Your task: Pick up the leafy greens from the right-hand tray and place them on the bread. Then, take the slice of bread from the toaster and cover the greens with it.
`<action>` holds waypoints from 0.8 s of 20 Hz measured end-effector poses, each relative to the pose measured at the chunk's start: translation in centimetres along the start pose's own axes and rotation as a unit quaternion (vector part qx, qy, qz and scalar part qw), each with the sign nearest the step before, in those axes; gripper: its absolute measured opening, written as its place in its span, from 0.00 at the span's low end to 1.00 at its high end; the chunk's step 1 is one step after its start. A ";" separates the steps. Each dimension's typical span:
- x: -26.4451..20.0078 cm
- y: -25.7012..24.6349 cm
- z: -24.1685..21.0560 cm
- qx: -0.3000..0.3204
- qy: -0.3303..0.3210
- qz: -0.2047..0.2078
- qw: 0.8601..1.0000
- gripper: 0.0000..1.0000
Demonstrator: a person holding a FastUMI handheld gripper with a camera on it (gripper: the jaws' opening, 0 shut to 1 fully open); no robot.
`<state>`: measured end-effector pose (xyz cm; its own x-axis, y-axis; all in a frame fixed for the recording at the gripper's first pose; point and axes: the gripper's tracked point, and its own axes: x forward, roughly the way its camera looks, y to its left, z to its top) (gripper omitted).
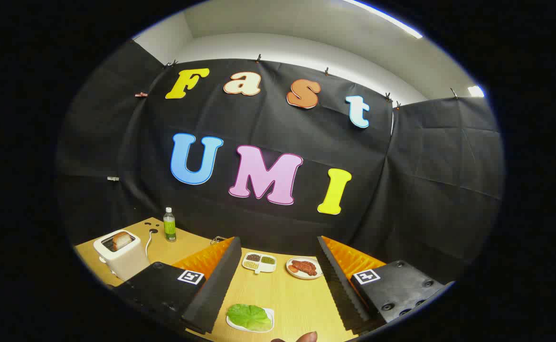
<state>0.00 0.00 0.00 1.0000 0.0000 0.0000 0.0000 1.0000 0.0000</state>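
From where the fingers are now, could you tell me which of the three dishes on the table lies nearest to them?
The dish of leafy greens, lying between the open fingers. The divided dish of beans and the plate of meat sit farther off, beyond the fingertips.

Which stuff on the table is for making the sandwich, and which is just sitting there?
For the job: leafy greens on their tray, between the open fingers; bread slice in the toaster.
Just there: bottle, divided dish of beans, plate of meat.
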 end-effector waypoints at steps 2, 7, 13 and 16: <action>0.0 0.2 0.2 0.004 -0.003 0.003 1.000 0.98; 0.1 0.3 0.3 0.006 -0.004 0.009 1.000 0.98; 0.0 0.0 0.4 0.008 -0.005 0.012 1.000 0.98; 0.0 -0.1 0.2 0.008 -0.003 0.013 1.000 0.98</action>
<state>-0.05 -0.08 0.24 0.9997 0.0255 0.0061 -0.0256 0.9995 0.0160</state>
